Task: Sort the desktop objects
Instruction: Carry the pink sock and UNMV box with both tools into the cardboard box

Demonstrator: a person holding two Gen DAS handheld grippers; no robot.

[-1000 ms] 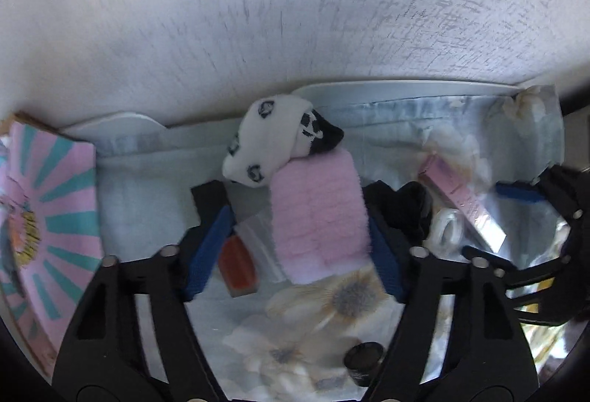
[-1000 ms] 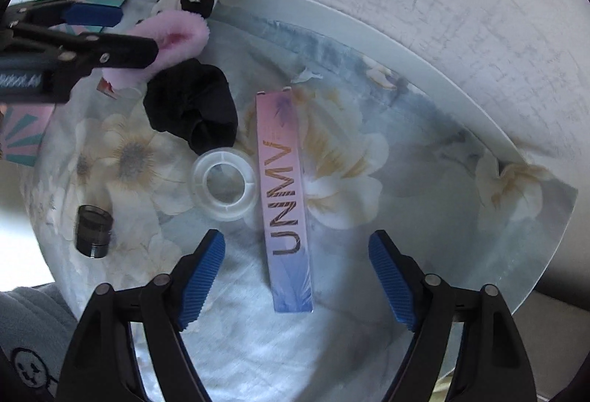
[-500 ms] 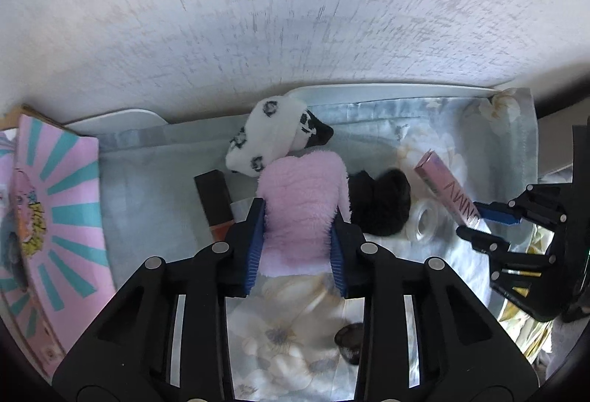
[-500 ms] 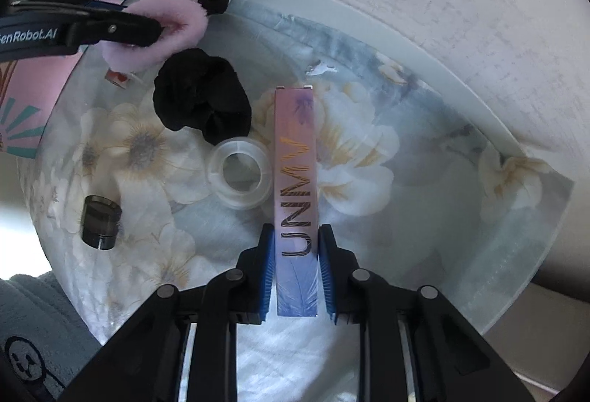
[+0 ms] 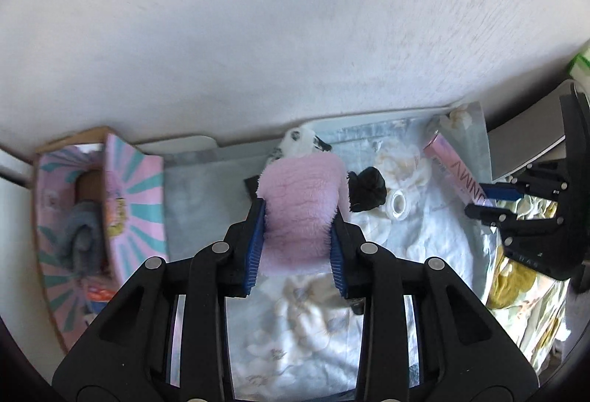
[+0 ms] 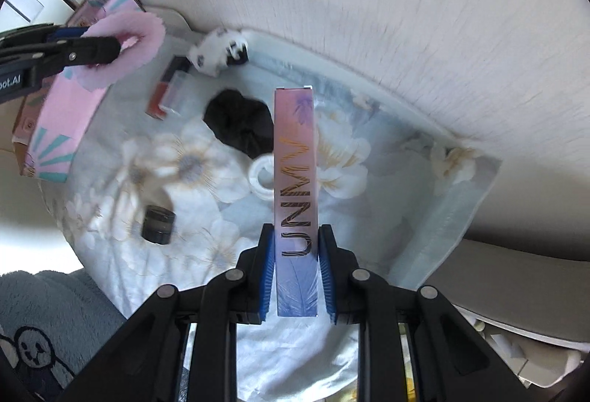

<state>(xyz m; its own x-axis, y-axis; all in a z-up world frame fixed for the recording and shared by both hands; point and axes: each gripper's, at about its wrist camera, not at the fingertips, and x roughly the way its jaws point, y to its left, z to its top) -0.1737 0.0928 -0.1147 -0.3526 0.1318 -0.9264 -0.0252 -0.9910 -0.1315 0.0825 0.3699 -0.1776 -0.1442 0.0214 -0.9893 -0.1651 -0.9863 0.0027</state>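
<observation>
The left claw point(image 5: 297, 247) is clamped on a fluffy pink scrunchie point(image 5: 300, 206), held off the flower-print cloth point(image 5: 295, 335) near the pink sunburst box point(image 5: 134, 188). The right claw point(image 6: 297, 276) pinches the lower end of a long pink-to-blue UNMV carton point(image 6: 295, 180), raised above the desk.

Only the left view looks into the box, where grey fabric point(image 5: 79, 232) lies. Only the right view shows the small dark jar point(image 6: 158, 225) and red lip-gloss tube point(image 6: 164, 94) clearly, both on the cloth, along with the black scrunchie point(image 6: 239, 123) and tape roll point(image 6: 261, 179).

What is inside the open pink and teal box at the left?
In the pink and teal box, the left wrist view shows a folded grey-blue cloth and bare brown cardboard above it. Anything beneath the cloth is covered; the colourful bits near its lower end cannot be identified.
</observation>
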